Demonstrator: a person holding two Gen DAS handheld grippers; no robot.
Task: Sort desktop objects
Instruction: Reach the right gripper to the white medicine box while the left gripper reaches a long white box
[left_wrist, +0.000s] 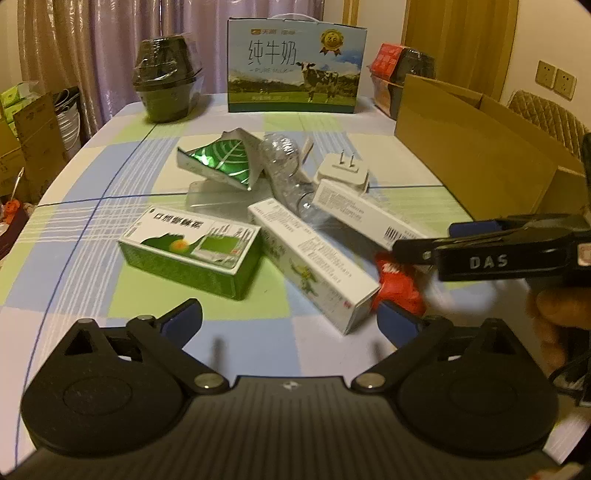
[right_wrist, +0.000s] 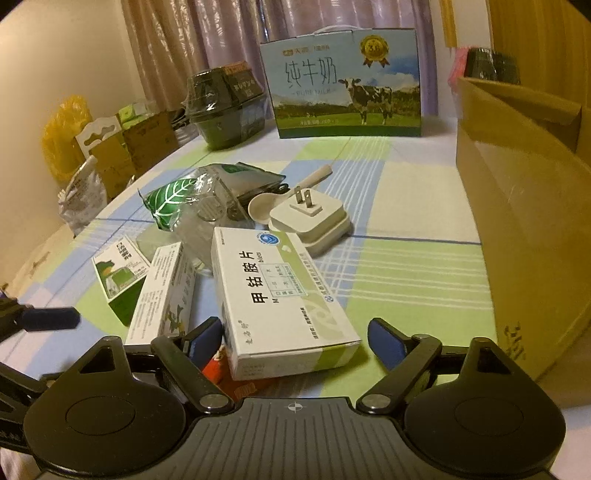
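A pile of small items lies on the checked tablecloth. My right gripper (right_wrist: 295, 341) is open and straddles the near end of a white medicine box (right_wrist: 280, 302), with a small gap at each pad. A red packet (right_wrist: 218, 365) lies under that box. My left gripper (left_wrist: 291, 321) is open above the cloth, just short of a long white box (left_wrist: 314, 269) and a green medicine box (left_wrist: 192, 254). Behind them lie a white plug charger (right_wrist: 310, 218), a crushed clear bottle (left_wrist: 284, 166), a green leaf packet (left_wrist: 221, 162) and a spoon (right_wrist: 273, 199).
An open cardboard box (right_wrist: 517, 221) stands along the right side of the table. A milk carton (left_wrist: 295, 66) and stacked black bowls (left_wrist: 166, 85) stand at the far edge. More boxes and bags sit on the floor beyond the left edge.
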